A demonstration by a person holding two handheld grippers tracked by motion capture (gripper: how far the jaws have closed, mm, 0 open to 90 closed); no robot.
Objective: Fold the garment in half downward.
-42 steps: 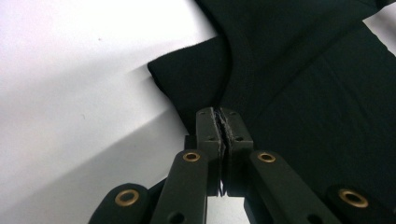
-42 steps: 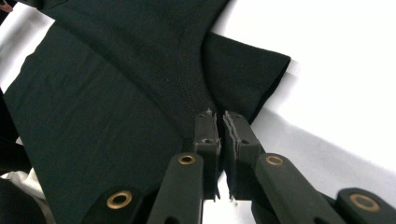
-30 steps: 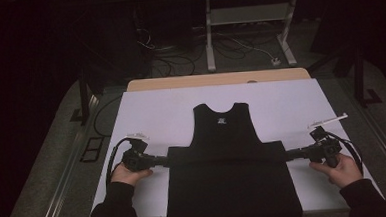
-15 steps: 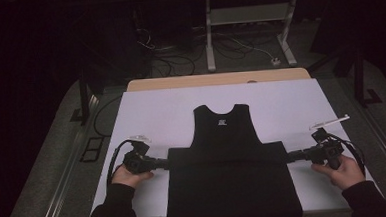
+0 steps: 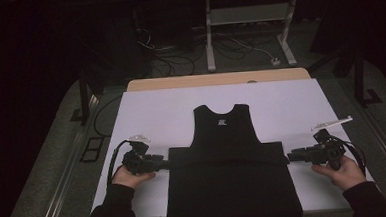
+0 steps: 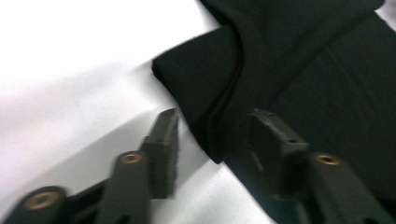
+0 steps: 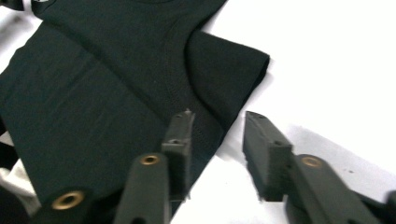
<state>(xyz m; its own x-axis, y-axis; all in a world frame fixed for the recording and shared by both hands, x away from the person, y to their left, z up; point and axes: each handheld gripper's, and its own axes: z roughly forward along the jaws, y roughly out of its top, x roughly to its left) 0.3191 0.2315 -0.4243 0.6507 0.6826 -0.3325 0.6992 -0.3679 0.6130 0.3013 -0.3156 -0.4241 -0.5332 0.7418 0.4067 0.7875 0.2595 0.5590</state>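
White tabletop (image 5: 156, 110), black cotton T-shirt (image 5: 225, 132) half folded; left gripper (image 6: 212, 135) and right gripper (image 7: 217, 135) just opening, corners between parted jaws. Risk: pad snagging hem, undoing fold.

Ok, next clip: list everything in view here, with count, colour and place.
T-shirt: one, black, mid-table, lower half folded up, collar away from the person.
Table cover: one, white, over the tabletop.
Tabletop edge: one, light wood, far side.
Metal stand: one, grey, on the floor beyond the table.
Cables: several, dark, on the floor behind.
Left gripper: one, black, at the fold's left corner, jaws just opened, fabric edge between them.
Right gripper: one, black, at the right corner, jaws just opened.
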